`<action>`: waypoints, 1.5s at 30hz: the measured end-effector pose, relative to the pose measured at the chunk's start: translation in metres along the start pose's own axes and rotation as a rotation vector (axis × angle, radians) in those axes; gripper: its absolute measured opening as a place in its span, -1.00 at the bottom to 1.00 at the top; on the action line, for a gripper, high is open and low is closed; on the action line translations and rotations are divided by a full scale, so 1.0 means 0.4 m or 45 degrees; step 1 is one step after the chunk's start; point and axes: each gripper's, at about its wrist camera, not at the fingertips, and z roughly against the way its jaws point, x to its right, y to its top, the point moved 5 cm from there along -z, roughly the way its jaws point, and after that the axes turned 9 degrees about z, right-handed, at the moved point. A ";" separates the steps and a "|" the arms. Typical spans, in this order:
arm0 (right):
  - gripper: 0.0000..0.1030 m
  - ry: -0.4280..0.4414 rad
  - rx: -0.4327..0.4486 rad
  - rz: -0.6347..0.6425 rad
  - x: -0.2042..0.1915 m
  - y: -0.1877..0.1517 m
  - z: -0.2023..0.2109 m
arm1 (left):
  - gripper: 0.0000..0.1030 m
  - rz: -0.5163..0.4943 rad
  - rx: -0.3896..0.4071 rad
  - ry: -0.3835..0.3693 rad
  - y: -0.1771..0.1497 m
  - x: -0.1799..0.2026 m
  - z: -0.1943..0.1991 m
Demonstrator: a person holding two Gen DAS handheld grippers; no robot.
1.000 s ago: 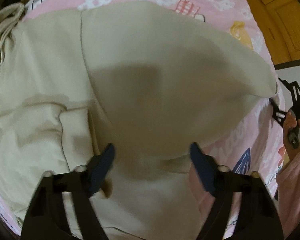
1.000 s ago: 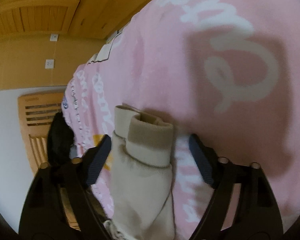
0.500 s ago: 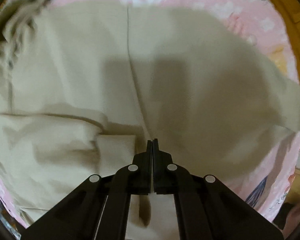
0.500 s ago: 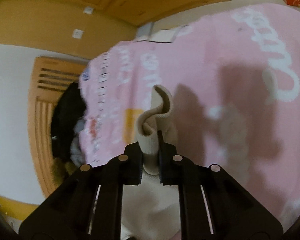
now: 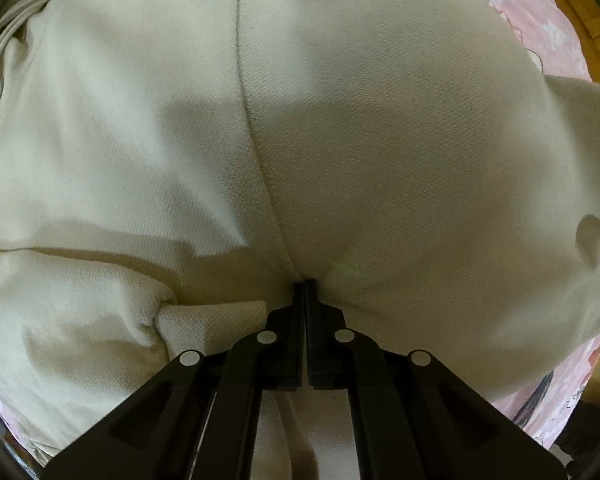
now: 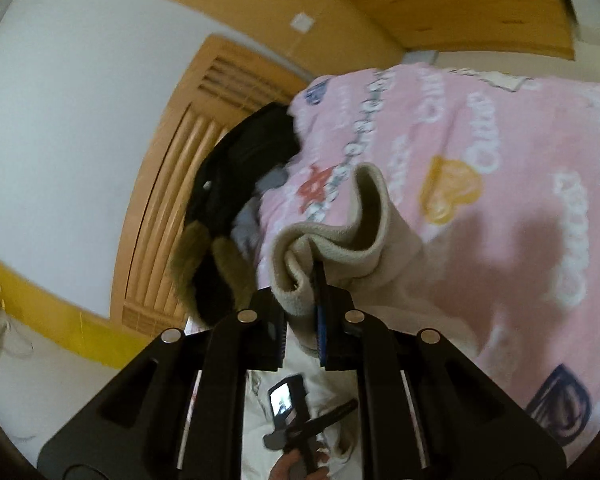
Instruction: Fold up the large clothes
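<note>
Gripping a cream sweatshirt [image 5: 380, 140] at two places over the pink bed cover [image 6: 520, 184].

Left hand-held gripper [image 5: 305, 284] is clenched on a pinch of body fabric near the seam [image 5: 256, 148]; right hand-held gripper [image 6: 318, 276] is clamped on the ribbed cuff [image 6: 340, 236], held above the bed. Thick knit looks soft, limp and fairly weighty, so it will likely sag between grips; cuffs, hems and seams should give the firmest hold.
</note>
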 end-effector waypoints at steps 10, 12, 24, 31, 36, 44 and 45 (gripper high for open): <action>-0.80 0.069 -0.039 0.074 -0.237 -0.149 -0.002 | -0.98 -0.068 0.061 -0.120 -0.048 -0.078 0.114; -0.79 0.094 -0.051 0.097 -0.291 -0.175 -0.008 | -0.98 -0.070 0.091 -0.165 -0.057 -0.131 0.161; -0.80 0.263 -0.240 0.127 -0.542 -0.447 -0.204 | -0.98 0.328 0.141 -0.248 -0.132 -0.686 0.263; -0.79 0.245 -0.418 0.178 -0.628 -0.679 -0.306 | -0.98 0.549 0.107 -0.326 -0.226 -0.947 0.252; -0.79 0.270 -0.528 0.241 -0.698 -0.826 -0.352 | -0.98 0.630 0.049 -0.345 -0.283 -0.981 0.182; -0.79 0.271 -0.697 0.363 -0.805 -1.005 -0.418 | -0.98 0.748 -0.054 -0.537 -0.306 -1.035 0.101; -0.79 0.273 -0.714 0.374 -0.818 -1.027 -0.427 | -0.98 0.728 -0.042 -0.518 -0.314 -1.046 0.112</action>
